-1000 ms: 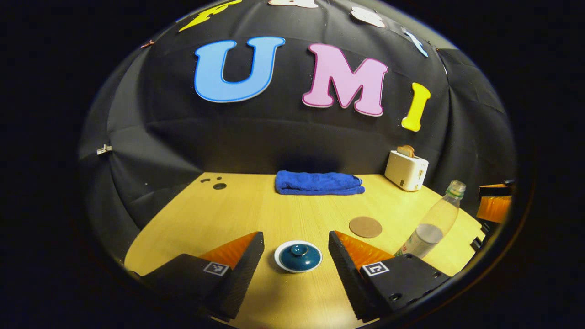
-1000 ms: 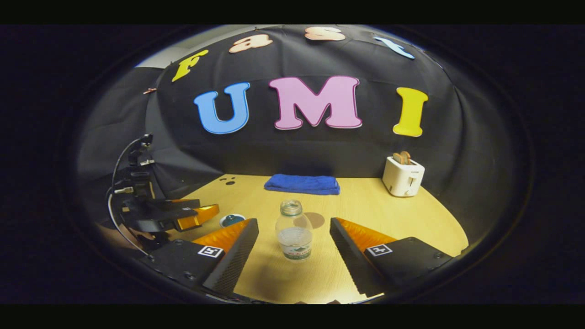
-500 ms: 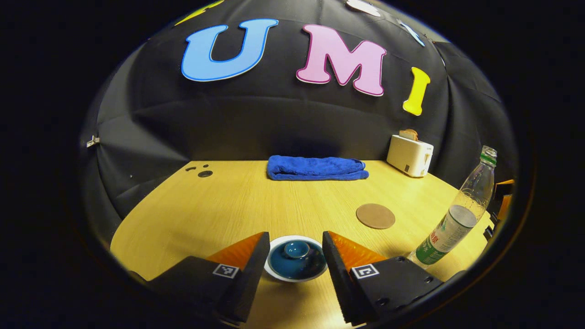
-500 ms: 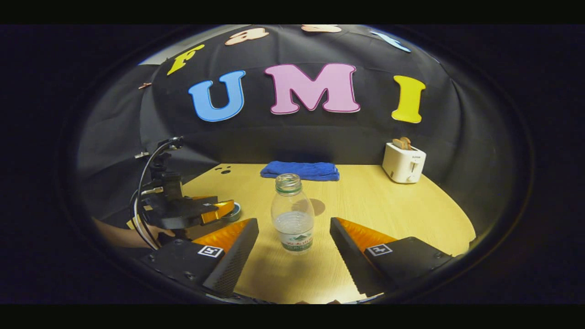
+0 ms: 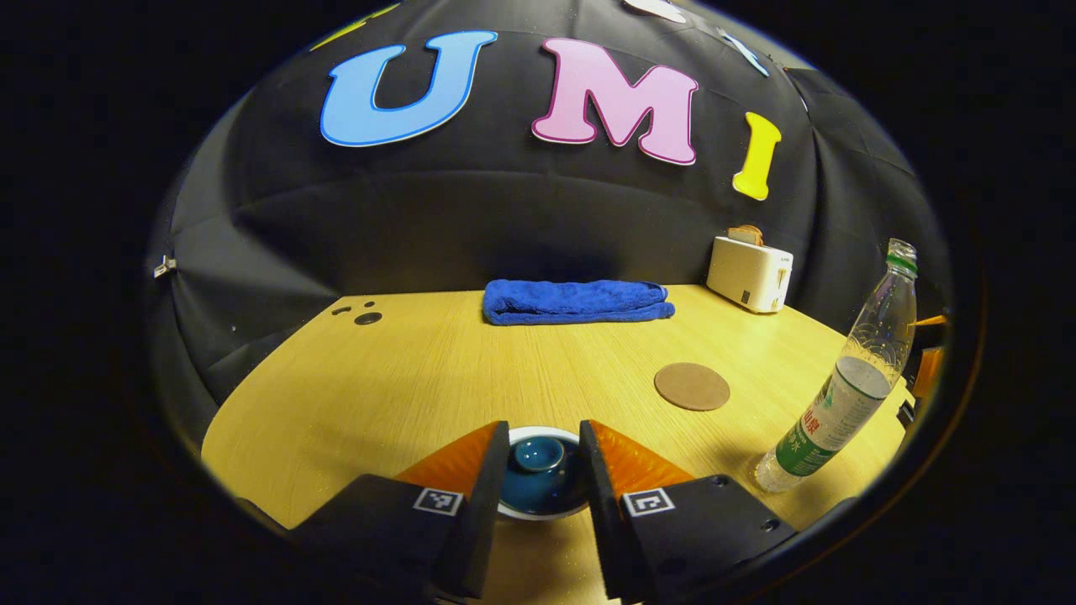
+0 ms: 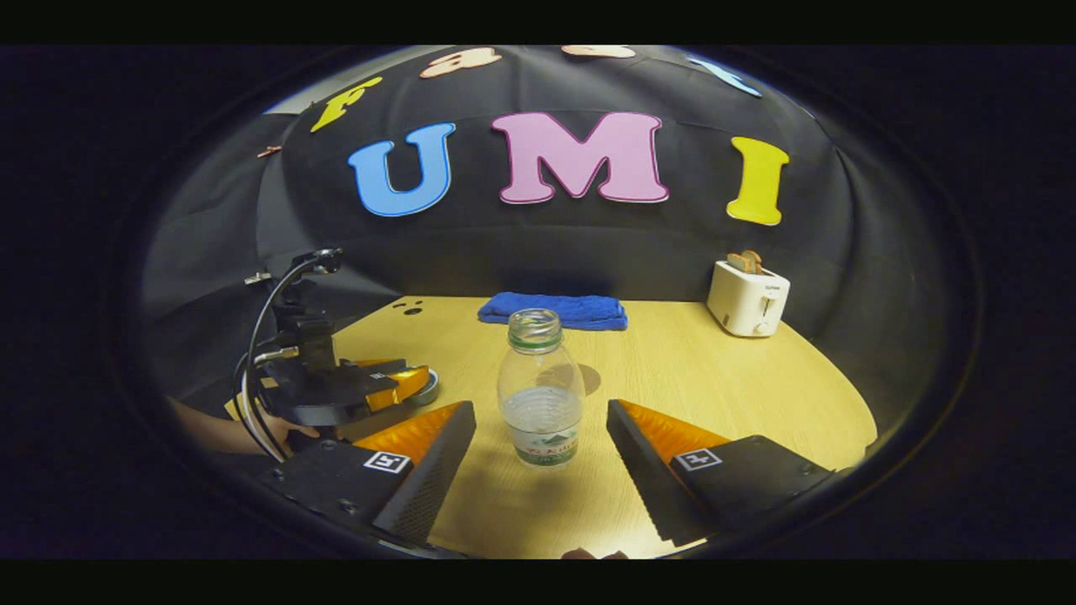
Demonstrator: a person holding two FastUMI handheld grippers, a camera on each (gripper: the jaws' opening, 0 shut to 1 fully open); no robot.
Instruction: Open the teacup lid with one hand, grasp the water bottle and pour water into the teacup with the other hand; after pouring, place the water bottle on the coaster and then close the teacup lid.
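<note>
Task is at its very start, by my reading. The lid (image 5: 539, 470) sits on the teacup (image 5: 538, 509), nothing poured, the coaster (image 5: 692, 386) bare.

Left gripper (image 5: 542, 483): I have its jaws straddling the lid, one finger at each side of the knob, a narrow gap showing on both sides. They look close to contact, but I cannot tell whether they press on it; I log the grip as undetermined. The teacup stands on the table (image 5: 403, 378) right between the jaws.

Right gripper (image 6: 538, 458): jaws released and wide, the water bottle (image 6: 540, 391) standing upright between and just ahead of them, touching neither. It is uncapped and partly filled.

Left to do: lift lid, grasp bottle, pour, set bottle on coaster, close lid.

View differences: the left gripper view gives the lid and knob close up between the jaws, and the whole coaster beyond the right-hand jaw. In the right gripper view the bottle partly covers the coaster, and the left gripper's body hides most of the teacup; that view does show the left gripper from outside, low over the table.
</note>
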